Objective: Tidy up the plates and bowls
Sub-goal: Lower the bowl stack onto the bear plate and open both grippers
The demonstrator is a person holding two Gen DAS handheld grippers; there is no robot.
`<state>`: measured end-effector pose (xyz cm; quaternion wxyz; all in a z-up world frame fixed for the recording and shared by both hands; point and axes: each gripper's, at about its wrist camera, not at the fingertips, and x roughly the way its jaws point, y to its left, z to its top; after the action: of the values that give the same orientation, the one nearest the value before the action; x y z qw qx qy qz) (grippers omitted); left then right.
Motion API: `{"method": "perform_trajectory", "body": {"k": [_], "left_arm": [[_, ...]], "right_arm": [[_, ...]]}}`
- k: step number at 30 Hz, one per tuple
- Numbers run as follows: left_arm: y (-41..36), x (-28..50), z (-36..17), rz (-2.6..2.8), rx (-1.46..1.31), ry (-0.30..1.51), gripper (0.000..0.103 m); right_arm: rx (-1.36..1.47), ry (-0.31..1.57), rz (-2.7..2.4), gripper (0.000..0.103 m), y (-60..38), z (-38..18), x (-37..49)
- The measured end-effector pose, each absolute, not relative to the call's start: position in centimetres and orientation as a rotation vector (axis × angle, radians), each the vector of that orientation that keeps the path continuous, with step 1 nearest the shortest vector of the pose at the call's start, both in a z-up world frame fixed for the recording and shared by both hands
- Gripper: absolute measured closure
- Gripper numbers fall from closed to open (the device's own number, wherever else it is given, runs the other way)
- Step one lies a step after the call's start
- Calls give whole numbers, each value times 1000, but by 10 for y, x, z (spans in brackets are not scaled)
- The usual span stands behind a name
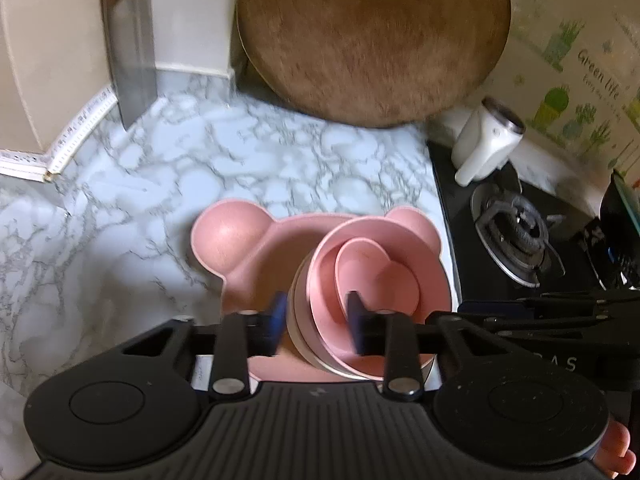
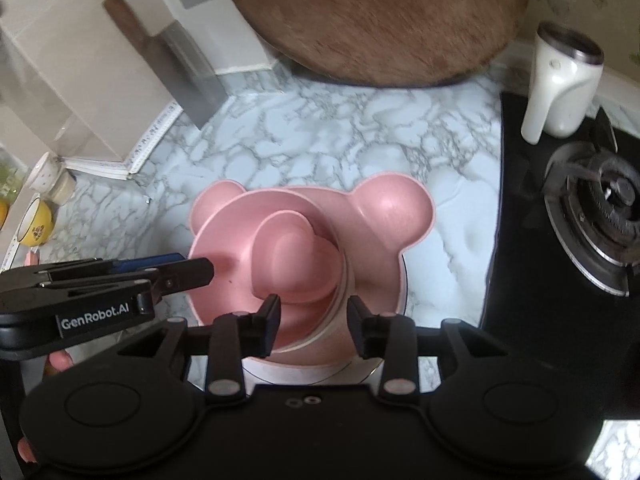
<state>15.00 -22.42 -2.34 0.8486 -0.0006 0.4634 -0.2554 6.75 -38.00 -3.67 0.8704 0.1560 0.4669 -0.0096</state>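
On the marble counter, the heart-shaped dish sits nested in the round pink bowl atop the bear-shaped plate, while the left gripper and right gripper straddle the bowl rim, fingers spread, pinching nothing.
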Motion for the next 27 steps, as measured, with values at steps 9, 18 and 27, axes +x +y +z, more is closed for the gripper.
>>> {"method": "perform_trajectory", "body": {"k": [9,18,27], "left_arm": [[-207,126,-8,-534,-13,854,34],[-179,105,-6,-539,5,786,28],[-157,72,-5,-576,32,695,22]], "right_arm": [[308,882,-16,36,-370,-33,45],[244,708,-13,12,-344,-22,11],[120,534,-60,0,-315,-17,-26]]}}
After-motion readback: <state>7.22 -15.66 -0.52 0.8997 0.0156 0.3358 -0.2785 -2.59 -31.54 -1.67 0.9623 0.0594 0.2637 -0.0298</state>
